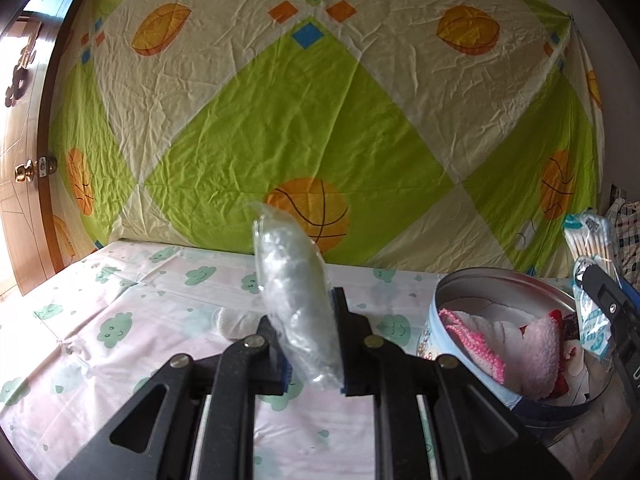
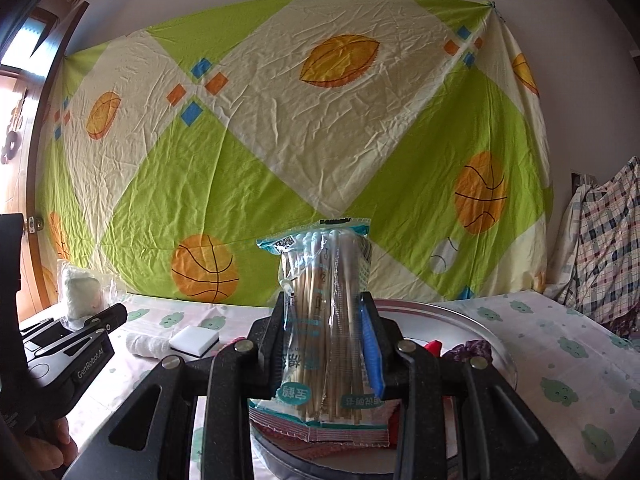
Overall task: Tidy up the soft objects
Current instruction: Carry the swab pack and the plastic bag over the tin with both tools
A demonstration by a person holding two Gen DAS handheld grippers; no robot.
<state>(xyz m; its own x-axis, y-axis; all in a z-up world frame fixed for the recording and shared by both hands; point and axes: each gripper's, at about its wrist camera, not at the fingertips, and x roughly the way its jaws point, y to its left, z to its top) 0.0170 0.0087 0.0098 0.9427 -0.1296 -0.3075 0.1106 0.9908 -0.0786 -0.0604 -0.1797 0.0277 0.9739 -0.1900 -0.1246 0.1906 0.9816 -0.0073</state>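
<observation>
Right fingers (image 2: 326, 344) clamp swab pack (image 2: 324, 320) upright, tin (image 2: 500, 354) directly beneath (nearer hand); left fingers (image 1: 306, 330) grip clear bag (image 1: 296, 304), tin off right.

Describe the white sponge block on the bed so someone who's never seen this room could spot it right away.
Start at the green and cream sheet hanging on the wall, then drop to the bed with cloud-print bedding below it. Left of the round tin lies the white sponge block, flat on the bedding. Its crisp rectangular edges and dark underside set it apart from the soft white rolled cloth right beside it.
</observation>
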